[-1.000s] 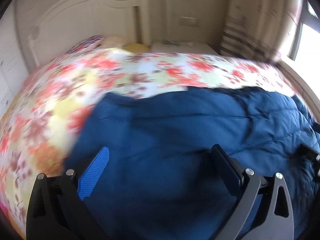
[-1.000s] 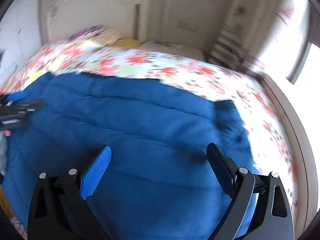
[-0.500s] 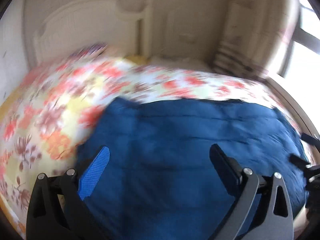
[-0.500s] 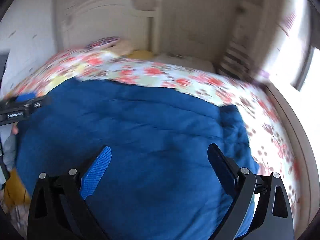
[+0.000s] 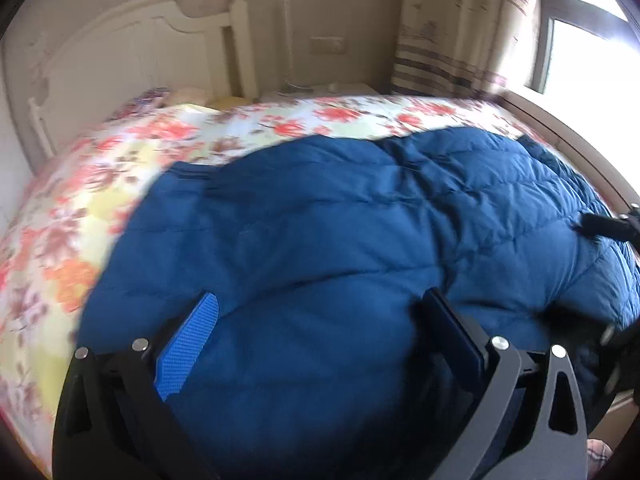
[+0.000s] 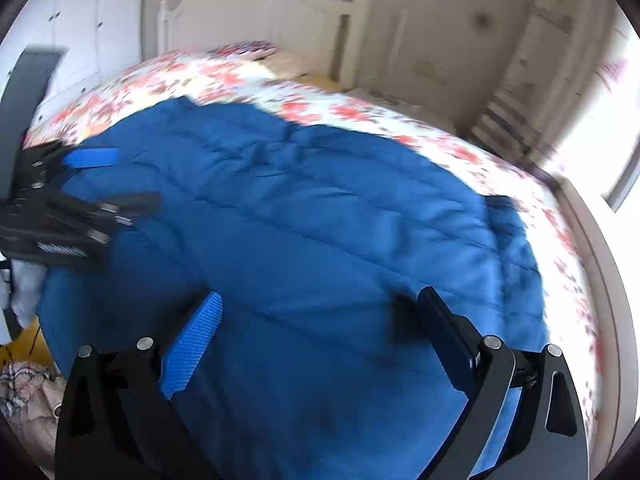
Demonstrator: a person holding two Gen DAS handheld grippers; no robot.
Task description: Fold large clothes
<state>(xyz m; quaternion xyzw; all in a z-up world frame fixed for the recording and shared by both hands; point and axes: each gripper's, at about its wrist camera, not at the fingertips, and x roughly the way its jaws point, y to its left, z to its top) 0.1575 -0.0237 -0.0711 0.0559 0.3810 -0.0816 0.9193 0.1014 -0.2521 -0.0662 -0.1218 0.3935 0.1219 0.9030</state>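
Note:
A large dark blue quilted garment (image 5: 340,216) lies spread across a bed with a floral cover (image 5: 100,168); it also fills the right wrist view (image 6: 320,216). My left gripper (image 5: 320,308) is open and empty, hovering over the garment's near edge. My right gripper (image 6: 320,304) is open and empty over the near part of the garment. The left gripper shows at the left of the right wrist view (image 6: 88,184); part of the right gripper shows at the right edge of the left wrist view (image 5: 608,226).
A white headboard (image 5: 132,52) stands at the far end of the bed, with pillows (image 5: 168,96) below it. A striped curtain (image 5: 448,40) and bright window (image 5: 584,52) are at the right. White wardrobe doors (image 6: 76,20) stand left. Crumpled cloth (image 6: 24,392) lies below the bed's near corner.
Both grippers have pulled back and risen, so more of the garment and room shows. Both stay open and empty.

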